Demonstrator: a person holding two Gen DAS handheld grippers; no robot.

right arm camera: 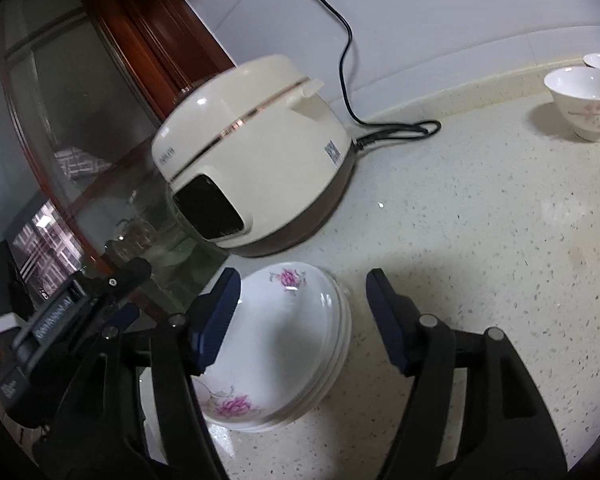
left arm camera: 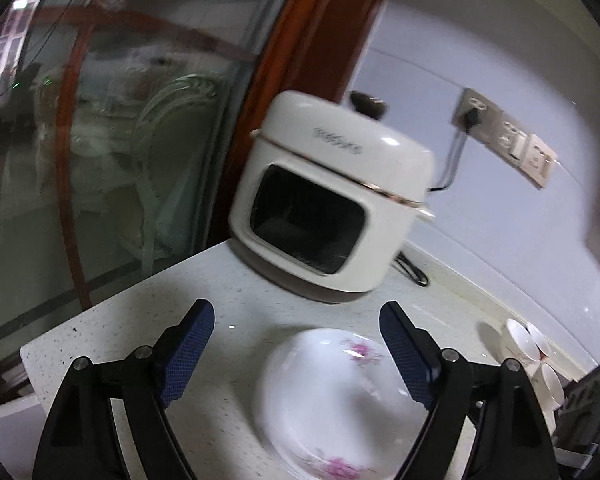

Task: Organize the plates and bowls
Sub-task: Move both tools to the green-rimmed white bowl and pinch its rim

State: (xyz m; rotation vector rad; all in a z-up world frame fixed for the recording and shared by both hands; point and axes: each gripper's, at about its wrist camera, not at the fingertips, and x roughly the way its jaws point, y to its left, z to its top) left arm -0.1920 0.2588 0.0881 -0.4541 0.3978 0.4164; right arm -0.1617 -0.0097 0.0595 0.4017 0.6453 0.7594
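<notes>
A stack of white plates [right arm camera: 284,340] with pink flowers rests on the speckled countertop [right arm camera: 480,260], in front of a cream rice cooker. My right gripper [right arm camera: 302,276] is open just above it; its left finger [right arm camera: 216,320] overlaps the stack's left rim and its right finger [right arm camera: 392,320] stands apart from the plates. In the left wrist view the top plate [left arm camera: 332,404] lies low between the fingers of my open left gripper [left arm camera: 298,306], and the right finger [left arm camera: 408,356] covers its right rim. Neither pair of pads presses on the plates.
The rice cooker [left arm camera: 332,200] [right arm camera: 260,152] stands close behind the plates, its black cord [right arm camera: 380,128] running to wall sockets [left arm camera: 504,136]. Small white bowls [right arm camera: 580,100] [left arm camera: 536,356] sit at the far right. A glass door [left arm camera: 100,140] in a red-brown frame borders the counter's left edge.
</notes>
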